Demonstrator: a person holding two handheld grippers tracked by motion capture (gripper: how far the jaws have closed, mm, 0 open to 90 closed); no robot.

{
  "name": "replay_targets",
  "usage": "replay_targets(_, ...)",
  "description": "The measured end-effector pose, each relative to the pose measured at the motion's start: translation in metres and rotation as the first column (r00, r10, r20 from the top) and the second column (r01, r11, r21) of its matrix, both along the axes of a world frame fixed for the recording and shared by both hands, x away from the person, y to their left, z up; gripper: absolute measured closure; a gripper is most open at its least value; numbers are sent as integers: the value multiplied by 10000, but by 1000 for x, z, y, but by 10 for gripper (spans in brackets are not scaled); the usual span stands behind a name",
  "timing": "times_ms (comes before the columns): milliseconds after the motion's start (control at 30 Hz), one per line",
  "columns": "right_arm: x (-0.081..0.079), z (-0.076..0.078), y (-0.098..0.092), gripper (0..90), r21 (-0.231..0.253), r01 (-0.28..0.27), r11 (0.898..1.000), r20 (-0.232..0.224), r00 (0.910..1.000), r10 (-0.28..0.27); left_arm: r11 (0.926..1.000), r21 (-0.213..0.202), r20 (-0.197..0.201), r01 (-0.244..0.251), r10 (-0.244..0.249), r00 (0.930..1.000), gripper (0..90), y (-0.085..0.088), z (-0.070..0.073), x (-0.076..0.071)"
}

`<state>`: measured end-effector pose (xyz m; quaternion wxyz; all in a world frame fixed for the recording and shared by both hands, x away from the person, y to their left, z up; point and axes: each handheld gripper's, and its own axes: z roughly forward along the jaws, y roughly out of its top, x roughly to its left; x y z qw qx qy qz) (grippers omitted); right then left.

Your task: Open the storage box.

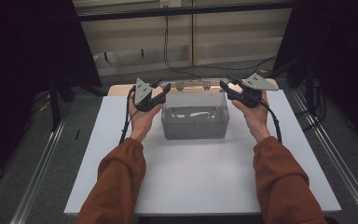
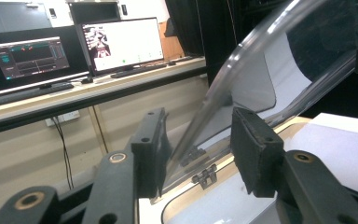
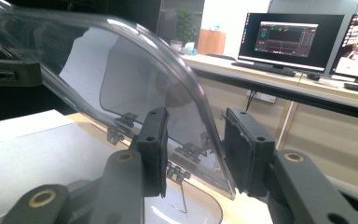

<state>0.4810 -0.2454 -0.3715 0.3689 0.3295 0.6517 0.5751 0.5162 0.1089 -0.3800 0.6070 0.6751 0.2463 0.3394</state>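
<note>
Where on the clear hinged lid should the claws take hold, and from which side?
Take the lid by its free rim near the two corners, one claw coming in from each end of the box. The hinges fix the far edge, and the thin rim fits between the jaws.

I am counting one clear plastic box [image 1: 194, 122] sitting on the counter [image 1: 200, 177], with one hinged clear lid [image 3: 135, 74] and two small hinges [image 1: 193, 86] showing. I am working two hand-held grippers, left [image 1: 161, 89] and right [image 1: 227, 87]. Two monitors [image 2: 121, 44] are glowing behind.
</note>
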Motion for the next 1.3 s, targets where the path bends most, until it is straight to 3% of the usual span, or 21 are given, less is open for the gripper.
replay_targets(133,6,-2,-2,580,-28,56,10000,-148,9999,-56,9998,131,-42,-126,127,9999,560,1,0,3)
replay_targets(333,14,-4,-2,570,341,50,9994,-466,9989,-34,9999,105,-195,-52,54,9998,594,3,-1,8)
replay_targets(400,16,-4,-3,577,582,23,9983,-496,9988,6,10000,-15,-291,-9,8,9996,594,2,0,10)
replay_targets(600,21,-7,-3,598,566,-13,9984,-636,9980,49,9997,-259,-671,-12,-6,9977,594,-1,-3,16)
replay_targets(733,25,-7,-3,616,473,-49,9989,-614,9981,78,9992,-409,-773,35,-67,9970,594,-1,-2,19)
replay_targets(800,27,-7,-2,621,469,-35,9989,-604,9982,63,9992,-395,-765,-49,18,9971,594,-1,-3,21)
replay_targets(833,28,-8,-2,624,532,-13,9986,-573,9984,44,9999,-168,-757,-16,3,9971,594,0,-2,22)
replay_targets(1067,34,-7,-2,642,490,132,9987,-508,9987,-107,9993,-355,-787,-121,93,9969,558,-5,0,27)
replay_targets(1300,41,-4,-1,666,475,238,9986,-415,9989,-219,9994,-238,-945,-254,230,9953,567,-1,-4,36)
